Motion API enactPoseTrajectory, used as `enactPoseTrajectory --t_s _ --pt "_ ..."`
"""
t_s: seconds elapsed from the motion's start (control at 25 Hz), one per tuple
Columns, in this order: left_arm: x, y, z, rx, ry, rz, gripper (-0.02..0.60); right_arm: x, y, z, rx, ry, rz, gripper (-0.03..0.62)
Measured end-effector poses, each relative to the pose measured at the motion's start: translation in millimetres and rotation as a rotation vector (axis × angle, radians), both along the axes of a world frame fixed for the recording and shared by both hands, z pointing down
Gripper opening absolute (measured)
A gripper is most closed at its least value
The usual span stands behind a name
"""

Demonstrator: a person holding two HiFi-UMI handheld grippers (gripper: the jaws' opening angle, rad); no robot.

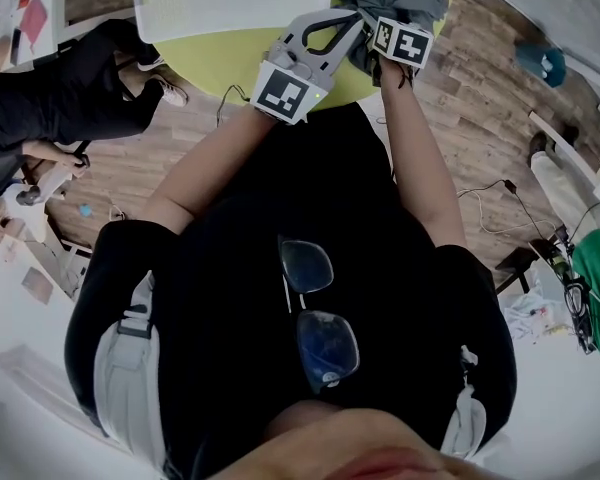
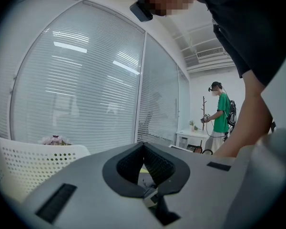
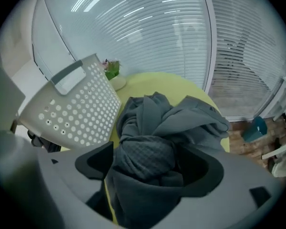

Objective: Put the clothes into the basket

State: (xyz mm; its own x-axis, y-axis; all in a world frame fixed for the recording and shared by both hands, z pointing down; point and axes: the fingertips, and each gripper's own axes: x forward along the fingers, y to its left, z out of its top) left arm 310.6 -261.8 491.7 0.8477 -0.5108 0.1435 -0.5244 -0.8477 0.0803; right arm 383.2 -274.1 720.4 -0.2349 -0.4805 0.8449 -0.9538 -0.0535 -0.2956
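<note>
Seemingly readying a grab, right claw (image 3: 151, 168) gapes wide around the grey garment (image 3: 181, 118). Left claw (image 2: 144, 148) sits closed, empty.

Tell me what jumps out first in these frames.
A dark grey garment lies bunched on the yellow-green round table, right between the wide-open jaws of the right gripper. To its left on the same table is the white perforated basket. The left gripper is shut and empty, aimed at the window blinds.
</note>
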Motion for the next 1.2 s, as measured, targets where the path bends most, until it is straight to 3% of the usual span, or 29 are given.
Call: enactPoseTrajectory --t_s 0.28,0.56,0.64,0.84,1.12,1.2 --pt "-9 -8 -4 0.010 -0.006 -0.027 0.008 1 -12 31 -0.064 0.051 0.009 0.422" --pt "-22 -9 -2 0.007 -0.025 -0.064 0.008 -2 -22 50 -0.052 0.103 -0.061 0.420" --pt "-24 -9 -4 0.015 -0.038 -0.074 0.008 0 -22 48 -0.039 0.107 -0.070 0.419" --pt "-25 -14 -19 0.048 -0.039 -0.102 0.008 6 -18 34 -0.019 0.083 -0.098 0.340" --pt "-25 -9 -41 0.048 -0.023 -0.125 0.008 10 -12 7 -0.014 0.007 -0.194 0.333" --pt "-27 -7 -44 0.043 -0.049 -0.115 0.008 14 -11 -5 -0.005 0.020 -0.227 0.333"
